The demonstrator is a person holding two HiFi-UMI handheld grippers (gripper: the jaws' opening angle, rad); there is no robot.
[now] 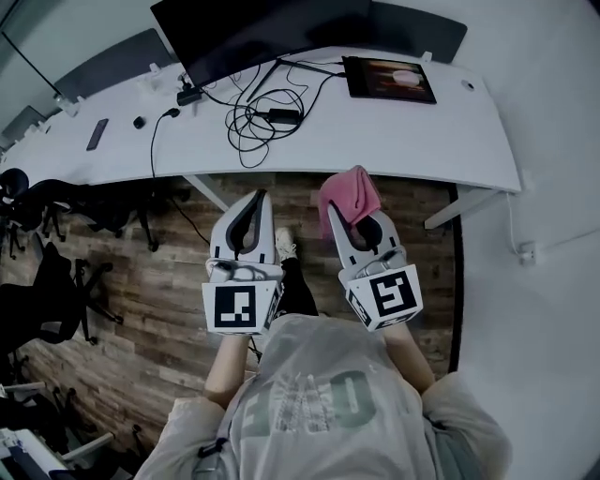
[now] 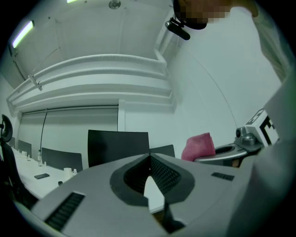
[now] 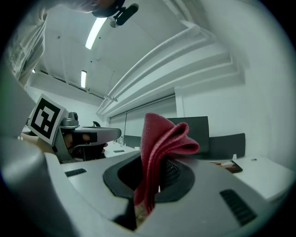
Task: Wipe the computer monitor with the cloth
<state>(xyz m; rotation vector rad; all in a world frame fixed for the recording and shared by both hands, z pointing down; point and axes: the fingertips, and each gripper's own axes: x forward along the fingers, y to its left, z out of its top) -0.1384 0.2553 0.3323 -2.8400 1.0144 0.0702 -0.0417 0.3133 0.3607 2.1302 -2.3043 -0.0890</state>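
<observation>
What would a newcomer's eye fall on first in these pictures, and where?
The pink cloth stands out first, pinched in the right gripper over the wooden floor. Beyond it, a big dark monitor stands on the curved white desk, black cables tangled in front. The left gripper is shut and empty.

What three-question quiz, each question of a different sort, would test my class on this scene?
1. True or false: the right gripper is shut on the pink cloth.
2. Multiple choice: the left gripper holds A) a cable, B) nothing, C) the cloth.
3. Fill in: the monitor stands on a long white ____.

Key: 1 true; 2 B; 3 desk.
</observation>
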